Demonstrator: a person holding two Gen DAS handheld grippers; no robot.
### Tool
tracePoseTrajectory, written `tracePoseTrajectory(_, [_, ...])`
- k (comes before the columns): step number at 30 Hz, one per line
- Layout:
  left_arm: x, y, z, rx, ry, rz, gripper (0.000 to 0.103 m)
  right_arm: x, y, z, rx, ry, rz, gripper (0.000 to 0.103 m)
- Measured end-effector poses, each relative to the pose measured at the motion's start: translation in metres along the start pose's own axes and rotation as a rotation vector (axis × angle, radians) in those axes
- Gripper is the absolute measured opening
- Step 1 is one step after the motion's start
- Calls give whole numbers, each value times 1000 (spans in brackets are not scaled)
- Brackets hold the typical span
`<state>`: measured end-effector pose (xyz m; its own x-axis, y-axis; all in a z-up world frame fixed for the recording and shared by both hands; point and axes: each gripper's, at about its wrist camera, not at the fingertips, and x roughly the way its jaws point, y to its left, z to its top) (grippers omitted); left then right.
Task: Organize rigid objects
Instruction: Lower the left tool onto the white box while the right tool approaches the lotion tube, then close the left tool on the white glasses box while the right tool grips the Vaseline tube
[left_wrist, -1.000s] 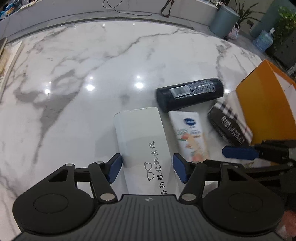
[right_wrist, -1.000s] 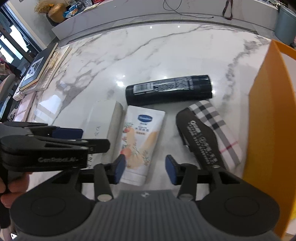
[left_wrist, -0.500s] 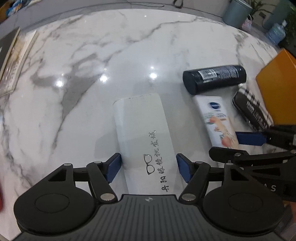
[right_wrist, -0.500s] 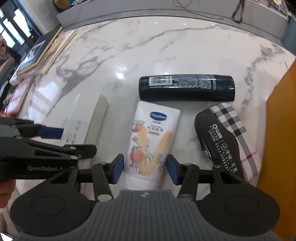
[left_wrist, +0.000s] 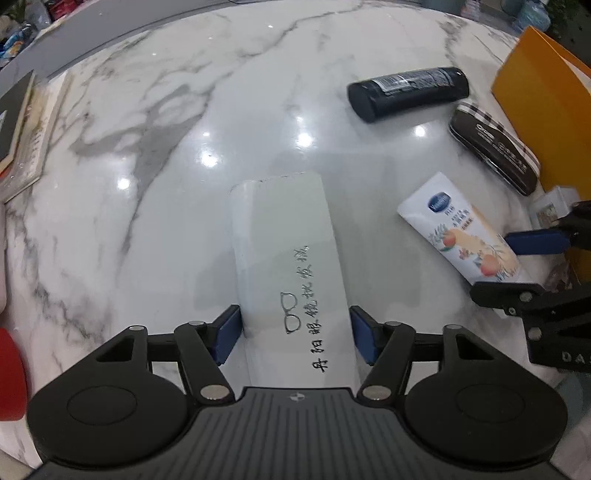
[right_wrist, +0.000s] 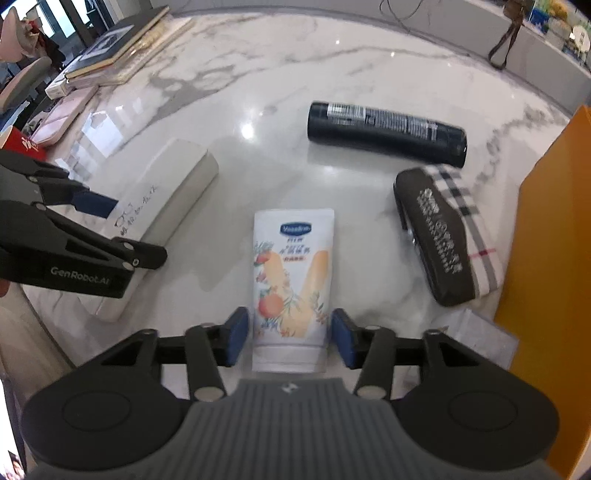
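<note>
Two claws, left (left_wrist: 295, 334) and right (right_wrist: 290, 338), hang released over glossy, grey-veined white marble table (left_wrist: 155, 155).

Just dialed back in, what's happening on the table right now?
A person is working both tongs at once. The left tongs straddle the white glasses case; the right tongs straddle the lotion tube, their jaws having just been opening. Neither clamps yet; both items lie on the marble table. The black bottle and plaid case wait beside the orange box.
</note>
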<state>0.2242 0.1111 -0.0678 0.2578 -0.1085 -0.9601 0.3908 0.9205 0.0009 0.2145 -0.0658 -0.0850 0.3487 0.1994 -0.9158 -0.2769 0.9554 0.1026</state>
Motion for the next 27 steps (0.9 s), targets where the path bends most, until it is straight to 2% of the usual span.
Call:
tracePoseTrajectory(2, [-1, 1, 1, -22, -31, 5, 76, 0, 2, 3, 1, -12, -5, 58])
tracePoseTrajectory(6, [1, -2, 5, -16, -35, 26, 77, 5, 6, 9, -5, -10, -31, 58])
tracePoseTrajectory(8, [1, 0, 5, -26, -33, 16, 72, 8, 7, 9, -2, -3, -39, 57])
tracePoseTrajectory(12, [0, 1, 4, -31, -40, 10, 70, 12, 7, 6, 7, -8, -46, 47])
tracePoseTrajectory(17, [-2, -1, 2, -31, -52, 11, 70, 11, 7, 3, 3, -30, -48, 46])
tracePoseTrajectory(27, [-29, -20, -4, -6, -103, 0, 69, -21, 4, -7, 36, -95, -9, 45])
